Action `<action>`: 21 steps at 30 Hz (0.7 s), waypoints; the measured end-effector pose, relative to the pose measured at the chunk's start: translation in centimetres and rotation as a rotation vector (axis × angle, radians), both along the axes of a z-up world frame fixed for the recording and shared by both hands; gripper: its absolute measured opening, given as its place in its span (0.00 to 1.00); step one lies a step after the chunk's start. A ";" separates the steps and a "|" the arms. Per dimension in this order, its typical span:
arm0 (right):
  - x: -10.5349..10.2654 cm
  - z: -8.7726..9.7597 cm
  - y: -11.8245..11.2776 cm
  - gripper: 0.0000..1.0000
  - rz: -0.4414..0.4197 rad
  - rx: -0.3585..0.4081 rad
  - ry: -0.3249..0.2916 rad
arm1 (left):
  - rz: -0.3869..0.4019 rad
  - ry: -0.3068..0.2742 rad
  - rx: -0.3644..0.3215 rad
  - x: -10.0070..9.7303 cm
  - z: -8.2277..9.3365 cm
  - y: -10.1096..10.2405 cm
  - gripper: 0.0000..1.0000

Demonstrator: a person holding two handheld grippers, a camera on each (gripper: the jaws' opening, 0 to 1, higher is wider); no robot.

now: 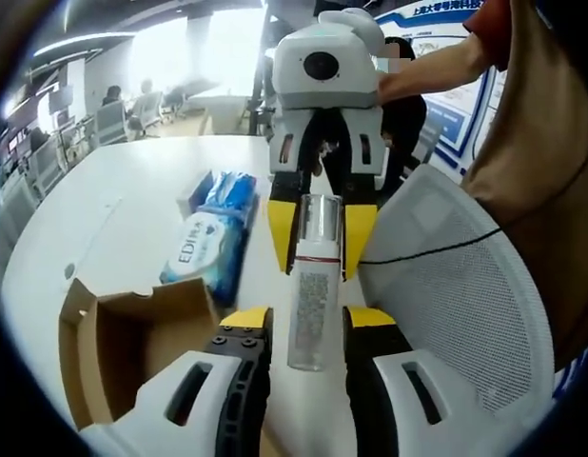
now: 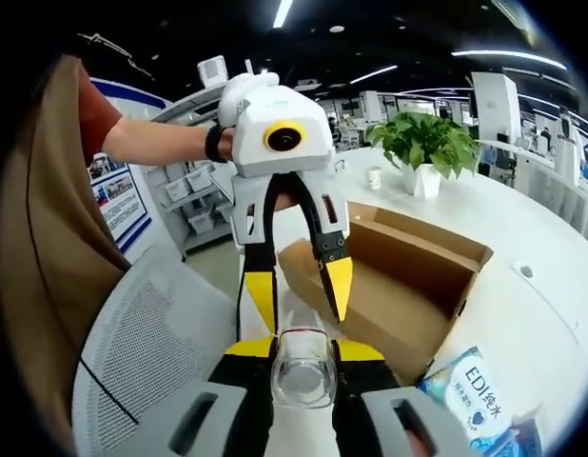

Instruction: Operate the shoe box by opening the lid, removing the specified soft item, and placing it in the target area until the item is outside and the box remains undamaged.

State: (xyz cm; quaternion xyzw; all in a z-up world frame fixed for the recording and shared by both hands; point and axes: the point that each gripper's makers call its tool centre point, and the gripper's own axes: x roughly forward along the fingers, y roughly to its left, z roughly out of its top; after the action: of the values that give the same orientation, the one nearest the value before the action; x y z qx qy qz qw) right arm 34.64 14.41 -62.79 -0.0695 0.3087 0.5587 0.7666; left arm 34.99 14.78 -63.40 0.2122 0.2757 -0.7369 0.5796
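As the left gripper (image 1: 308,319) rises from the bottom centre of its own view, its black, yellow-tipped jaws stand either side of a clear bottle (image 1: 311,305). A thin gap seems to show on each side, so whether they press it cannot be told. Facing it from the top centre of that frame, the right gripper (image 1: 321,233) pinches the bottle's other end between its yellow tips.

To the lower left lies the shoe box (image 1: 94,352), a brown cardboard carton with its lid open and no damage to be seen. What shows of its inside looks bare. Just beside it, left of centre, two blue-and-white tissue packs (image 1: 206,249) rest on the white table (image 1: 132,190), outside the box. These are probably the soft item.

Such a pack should be light and squashy in slick film, best gripped across its narrow width near the middle. The bottle looks rigid and smooth and could slip or swivel if held at one end.

A white mesh chair (image 1: 465,286) fills the right of the frame. A potted plant (image 2: 422,143) stands at the upper right of the right gripper view.
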 end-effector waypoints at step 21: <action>-0.9 -1.7 -5.4 0.18 0.034 -0.166 0.015 | 0.201 -0.033 -0.076 1.8 0.4 1.4 0.40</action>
State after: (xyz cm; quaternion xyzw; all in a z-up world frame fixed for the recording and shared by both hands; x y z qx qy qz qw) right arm 33.74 8.98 -64.54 -0.1340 0.3584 0.5446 0.7463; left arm 36.75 16.15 -63.04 0.1732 0.2578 -0.6813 0.6628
